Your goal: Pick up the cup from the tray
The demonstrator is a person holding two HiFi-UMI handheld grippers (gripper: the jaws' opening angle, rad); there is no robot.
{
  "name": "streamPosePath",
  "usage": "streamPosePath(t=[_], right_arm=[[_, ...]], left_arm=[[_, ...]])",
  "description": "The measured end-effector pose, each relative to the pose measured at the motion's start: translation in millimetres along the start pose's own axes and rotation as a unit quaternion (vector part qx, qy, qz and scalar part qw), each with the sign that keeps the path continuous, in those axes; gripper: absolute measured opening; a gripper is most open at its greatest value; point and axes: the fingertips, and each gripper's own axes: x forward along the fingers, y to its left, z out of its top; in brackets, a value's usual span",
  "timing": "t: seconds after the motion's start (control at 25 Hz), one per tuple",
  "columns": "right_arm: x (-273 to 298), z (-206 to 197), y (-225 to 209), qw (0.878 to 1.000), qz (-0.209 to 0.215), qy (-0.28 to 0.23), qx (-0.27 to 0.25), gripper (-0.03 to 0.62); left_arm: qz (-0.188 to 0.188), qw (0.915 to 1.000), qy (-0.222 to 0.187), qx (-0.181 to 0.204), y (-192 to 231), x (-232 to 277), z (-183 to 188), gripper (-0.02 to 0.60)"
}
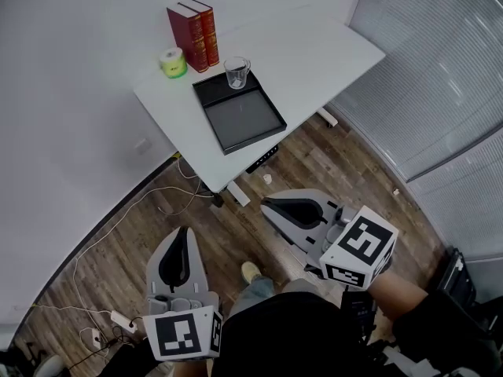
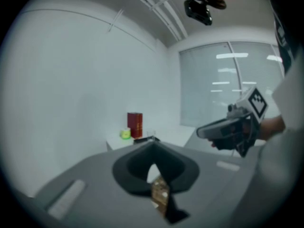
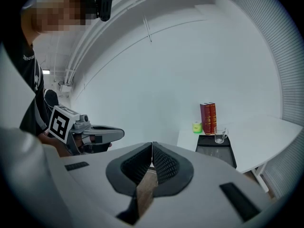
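Cup: upright, clear, at the far end of the tray, toward its right corner. Tray is black and lies at the left end of the table, reaching close to the near edge. Books and a green roll stand just beyond the tray, toward the far left corner.

Left gripper and right gripper: both over the floor, short of the table and well apart from the cup. Jaws pressed together on each, with nothing between them. Cup lies ahead of both, up and to the right in the right gripper view.
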Motion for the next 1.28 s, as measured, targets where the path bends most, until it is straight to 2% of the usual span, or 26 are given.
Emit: streamPosePath(t=[1.28], right_arm=[[-5,14,-2,0.999,-0.037,-0.011,-0.03,0.015]], left_arm=[[-0.015,0.9995,-0.027,-0.003,13,6,5,0.005]])
